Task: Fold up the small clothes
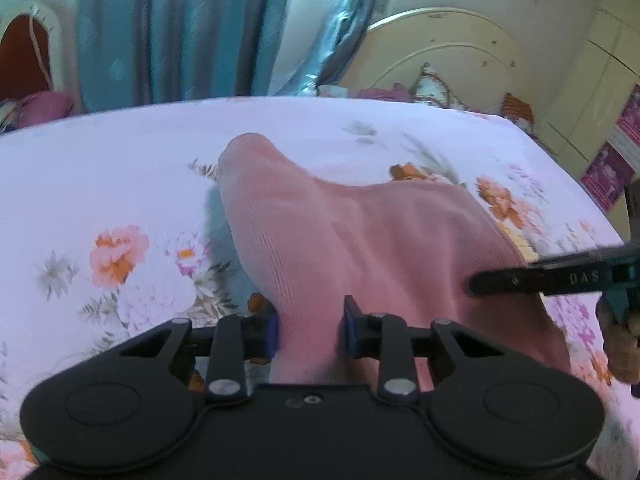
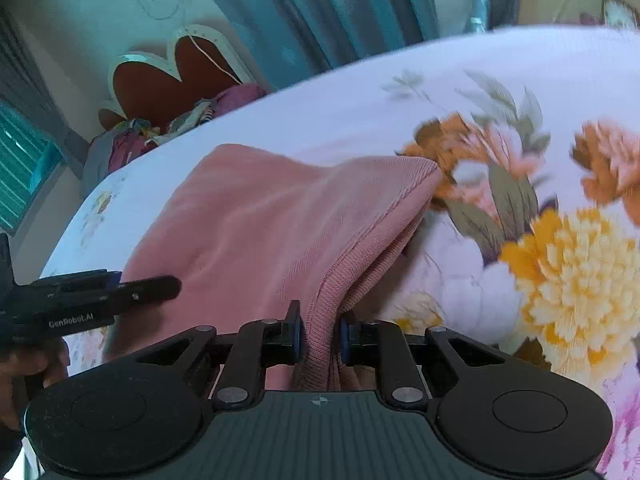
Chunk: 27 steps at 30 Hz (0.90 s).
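A small pink knit garment (image 1: pixel 360 224) lies partly lifted on the floral bedsheet (image 1: pixel 120 152). My left gripper (image 1: pixel 311 330) is shut on one edge of it, the cloth bunched between the blue pads. My right gripper (image 2: pixel 320 338) is shut on the ribbed hem of the same garment (image 2: pixel 256 216), which rises in a fold toward it. The right gripper's fingers (image 1: pixel 536 278) show at the right of the left wrist view. The left gripper's fingers (image 2: pixel 120 294) show at the left of the right wrist view.
The bed has a cream headboard (image 1: pixel 452 52) and pillows (image 1: pixel 434 84) at the far end. Teal curtains (image 1: pixel 180 28) hang behind it. A red heart-shaped chair (image 2: pixel 172 80) with piled clothes stands beside the bed. A wardrobe (image 1: pixel 600 80) is at the right.
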### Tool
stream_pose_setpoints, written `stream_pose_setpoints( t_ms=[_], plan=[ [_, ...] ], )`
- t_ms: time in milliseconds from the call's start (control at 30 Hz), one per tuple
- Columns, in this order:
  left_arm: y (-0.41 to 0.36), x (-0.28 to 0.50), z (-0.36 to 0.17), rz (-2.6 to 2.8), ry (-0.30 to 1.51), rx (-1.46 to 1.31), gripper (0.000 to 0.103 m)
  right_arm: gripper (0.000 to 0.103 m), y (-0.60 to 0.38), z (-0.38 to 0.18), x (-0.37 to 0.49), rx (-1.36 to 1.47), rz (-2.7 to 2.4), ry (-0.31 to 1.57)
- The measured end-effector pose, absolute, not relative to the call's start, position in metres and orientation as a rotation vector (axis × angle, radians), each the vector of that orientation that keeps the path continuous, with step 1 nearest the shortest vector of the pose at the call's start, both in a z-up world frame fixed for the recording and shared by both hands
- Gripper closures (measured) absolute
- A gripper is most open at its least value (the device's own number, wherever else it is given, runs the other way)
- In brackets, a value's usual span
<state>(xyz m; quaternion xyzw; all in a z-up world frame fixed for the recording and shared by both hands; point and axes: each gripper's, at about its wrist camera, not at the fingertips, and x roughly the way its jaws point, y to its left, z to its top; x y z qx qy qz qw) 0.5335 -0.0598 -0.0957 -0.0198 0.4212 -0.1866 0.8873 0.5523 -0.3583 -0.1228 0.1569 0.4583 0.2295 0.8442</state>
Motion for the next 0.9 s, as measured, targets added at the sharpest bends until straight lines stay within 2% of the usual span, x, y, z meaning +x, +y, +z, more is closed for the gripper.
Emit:
stream_pose_setpoints(
  t_ms=[433, 900],
  plan=[
    [0.019, 0.493, -0.052, -0.449, 0.797, -0.006, 0.074, 0.086, -0.264, -0.064, 0.516, 0.222, 0.487, 0.894],
    [0.171, 0.460, -0.053, -0.362, 0.813, -0.040, 0.074, 0.086, -0.107, -0.070, 0.512, 0.201, 0.587, 0.913]
  ],
)
